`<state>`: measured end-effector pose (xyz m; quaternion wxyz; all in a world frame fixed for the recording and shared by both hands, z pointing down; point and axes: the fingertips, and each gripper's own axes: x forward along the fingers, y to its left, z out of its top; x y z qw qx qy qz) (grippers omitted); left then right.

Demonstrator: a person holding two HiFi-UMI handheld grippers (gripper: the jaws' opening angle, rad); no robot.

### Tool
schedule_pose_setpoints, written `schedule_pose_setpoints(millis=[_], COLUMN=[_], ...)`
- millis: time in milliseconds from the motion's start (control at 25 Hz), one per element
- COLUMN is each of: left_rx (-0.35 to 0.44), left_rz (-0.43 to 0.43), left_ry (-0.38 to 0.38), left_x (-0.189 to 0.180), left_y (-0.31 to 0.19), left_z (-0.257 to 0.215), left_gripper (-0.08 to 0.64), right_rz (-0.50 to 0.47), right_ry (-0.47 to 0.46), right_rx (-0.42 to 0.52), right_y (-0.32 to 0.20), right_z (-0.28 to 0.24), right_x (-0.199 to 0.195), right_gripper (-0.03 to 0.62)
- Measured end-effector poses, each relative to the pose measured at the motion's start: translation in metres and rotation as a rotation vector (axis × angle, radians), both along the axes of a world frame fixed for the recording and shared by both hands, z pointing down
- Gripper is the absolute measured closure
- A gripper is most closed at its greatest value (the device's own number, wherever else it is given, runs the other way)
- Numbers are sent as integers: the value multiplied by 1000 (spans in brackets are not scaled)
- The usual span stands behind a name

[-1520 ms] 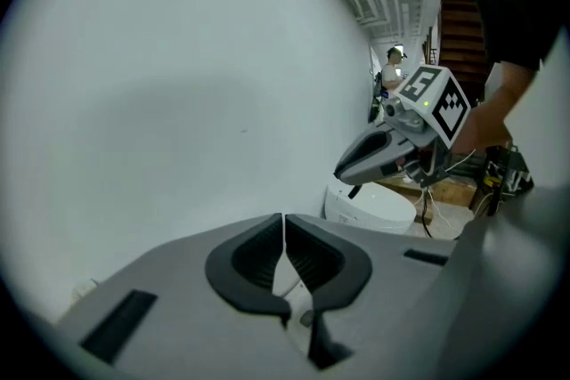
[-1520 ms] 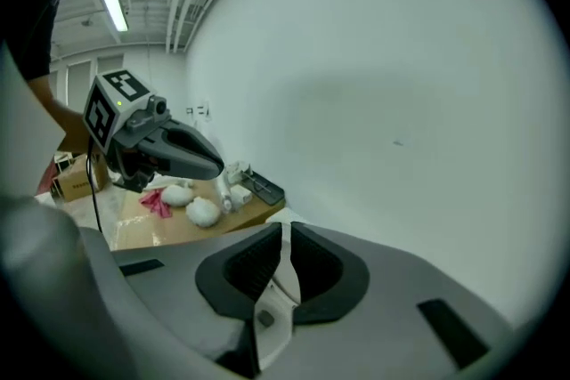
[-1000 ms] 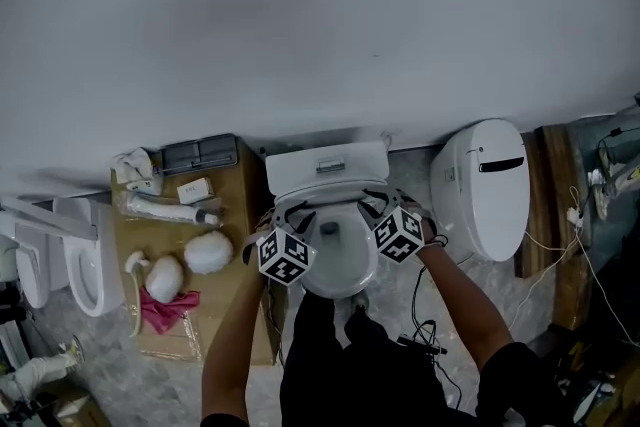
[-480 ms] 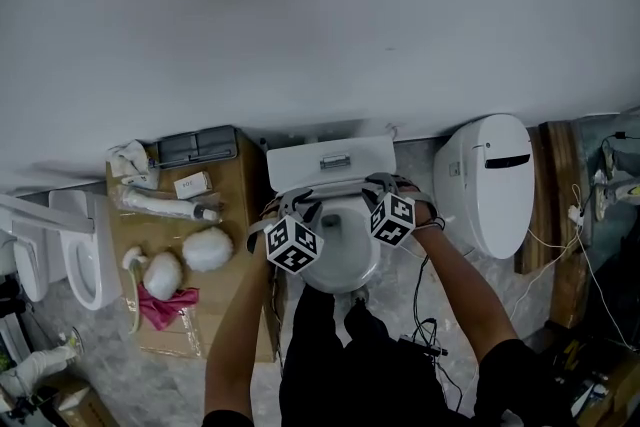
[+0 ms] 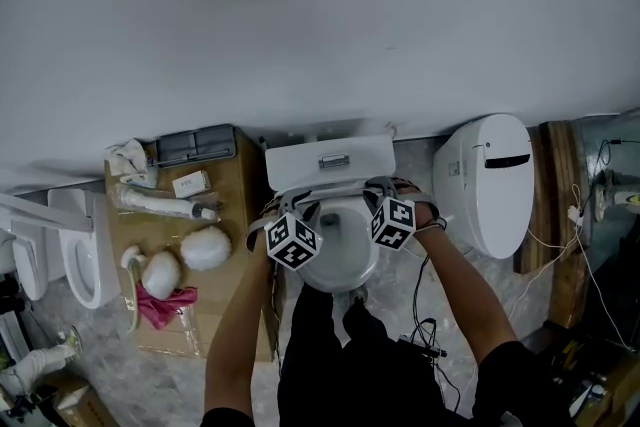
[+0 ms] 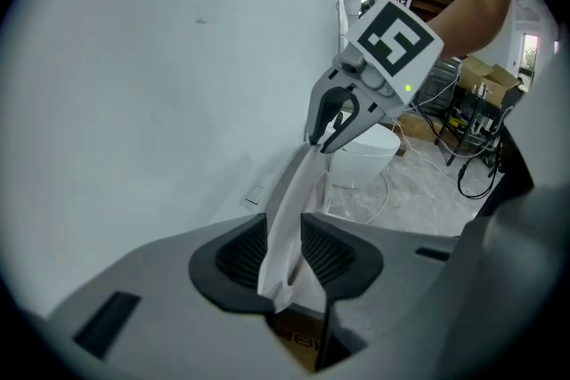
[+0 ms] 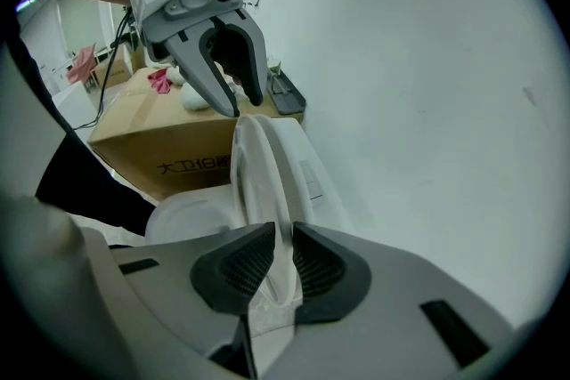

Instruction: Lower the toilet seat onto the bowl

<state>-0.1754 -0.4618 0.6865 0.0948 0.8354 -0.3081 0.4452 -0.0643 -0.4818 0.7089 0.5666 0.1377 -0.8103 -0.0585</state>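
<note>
Seen from above, a person (image 5: 360,370) in dark clothes stands over a white toilet with forearms reaching forward and a gripper in each hand. The left gripper (image 5: 293,208) and right gripper (image 5: 376,191) sit at opposite sides of the seat (image 7: 256,165). Each gripper carries a black-and-white marker cube. The seat is raised, standing nearly upright above the bowl (image 5: 340,265), not lowered onto it. The left gripper view shows its jaws fairly wide and closed on the seat's thick white edge, which fills the gap between the ribbed pads. The right gripper's jaws have just been closing. Its view shows them narrower, pressed on a thin edge of the seat. Below the seat the bowl lies open. Behind it is the tank (image 5: 300,165), set against a plain pale wall (image 5: 320,15). To the left stands a cardboard box (image 5: 245,195) holding white bundles (image 5: 205,250), a pink cloth (image 5: 165,307) and a grey tray (image 5: 198,152). To the right stands a second toilet (image 5: 490,185) with its lid shut.
</note>
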Motion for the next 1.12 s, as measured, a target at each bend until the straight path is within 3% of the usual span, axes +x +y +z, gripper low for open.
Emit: schedule_pose_setpoints(millis=[400,520,880,1120], left_rx=[-50,-67,-137,-180], left_rz=[94,132,203,179], left_ry=[-76,-90,-119,-90], left_x=[13,19,28,36], left_y=[29,45,103,153], left_z=[23,27,39,56], left_gripper=[440,489,490,473], right_rz=[-79,-95,-179,-241], right_ry=[-6,-8,-25,-35], right_rx=[-58,-77,-146,-193], right_y=[42,56,112,165], right_z=[4,6,16,32], right_x=[4,7,15,24], right_gripper=[525,525,525,518])
